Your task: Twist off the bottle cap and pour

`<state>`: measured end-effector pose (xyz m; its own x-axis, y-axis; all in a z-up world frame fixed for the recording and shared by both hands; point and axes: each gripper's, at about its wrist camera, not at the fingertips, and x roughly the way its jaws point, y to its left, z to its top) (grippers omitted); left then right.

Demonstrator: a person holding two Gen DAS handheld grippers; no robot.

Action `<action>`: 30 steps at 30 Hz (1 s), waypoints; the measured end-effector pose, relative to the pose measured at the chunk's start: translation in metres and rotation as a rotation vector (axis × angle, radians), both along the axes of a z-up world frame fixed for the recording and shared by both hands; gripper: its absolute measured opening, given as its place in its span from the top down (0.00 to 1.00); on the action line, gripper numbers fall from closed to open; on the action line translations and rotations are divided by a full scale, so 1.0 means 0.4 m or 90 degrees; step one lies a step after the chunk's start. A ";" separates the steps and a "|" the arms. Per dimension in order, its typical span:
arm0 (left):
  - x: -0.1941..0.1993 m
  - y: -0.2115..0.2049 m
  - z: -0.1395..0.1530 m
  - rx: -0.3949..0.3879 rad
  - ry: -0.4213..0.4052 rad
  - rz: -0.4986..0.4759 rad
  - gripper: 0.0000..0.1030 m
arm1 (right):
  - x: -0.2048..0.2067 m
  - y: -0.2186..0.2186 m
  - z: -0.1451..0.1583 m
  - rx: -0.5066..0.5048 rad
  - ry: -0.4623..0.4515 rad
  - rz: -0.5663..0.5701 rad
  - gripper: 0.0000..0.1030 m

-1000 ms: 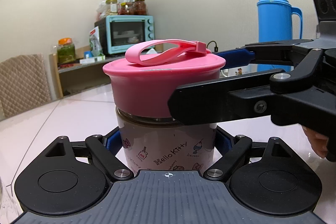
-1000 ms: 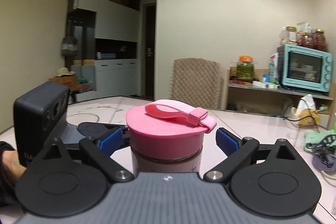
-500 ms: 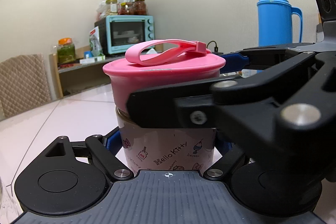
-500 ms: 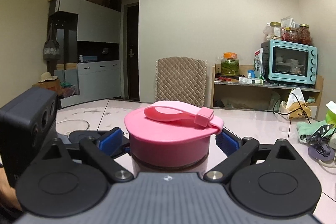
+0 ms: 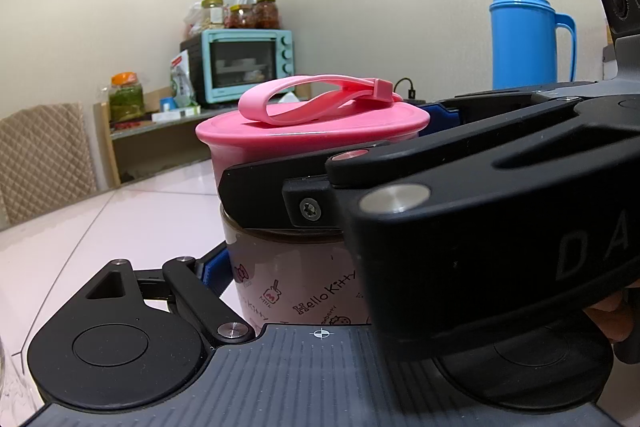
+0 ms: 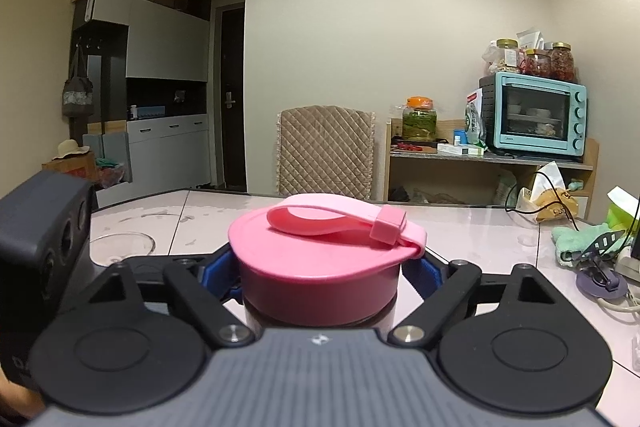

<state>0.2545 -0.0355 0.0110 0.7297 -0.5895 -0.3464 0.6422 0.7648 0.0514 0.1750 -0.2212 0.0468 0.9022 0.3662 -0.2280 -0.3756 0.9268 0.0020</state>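
A Hello Kitty bottle [image 5: 296, 291] with a wide pink cap [image 5: 312, 135] and a pink strap loop stands on the pale table. My left gripper [image 5: 296, 267] is shut on the bottle's body below the cap. My right gripper [image 6: 320, 271] is shut on the pink cap [image 6: 320, 267], its blue pads [image 6: 218, 267] pressed on both sides. In the left wrist view the right gripper's black arm [image 5: 440, 187] crosses in front of the cap and hides the left gripper's right finger.
A blue thermos [image 5: 528, 35] stands behind on the right. A glass bowl [image 6: 120, 247] sits on the table at the left. A green cloth [image 6: 580, 239], a cable and small items lie at the right. A chair [image 6: 324, 151] and a shelf with a teal oven [image 6: 536, 119] stand beyond.
My right gripper has swung around the cap, its view turning right and its body sweeping further across the left wrist view. Its pads have closed in against the cap. The bottle stays put.
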 end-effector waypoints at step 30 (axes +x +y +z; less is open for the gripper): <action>-0.003 -0.009 0.001 0.000 0.000 0.000 0.13 | 0.095 -0.161 0.036 0.040 0.030 0.289 0.08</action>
<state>0.2533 -0.0392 0.0113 0.7295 -0.5899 -0.3463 0.6427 0.7644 0.0518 0.2132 -0.2856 0.0610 0.6365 0.7364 -0.2293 -0.7417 0.6660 0.0802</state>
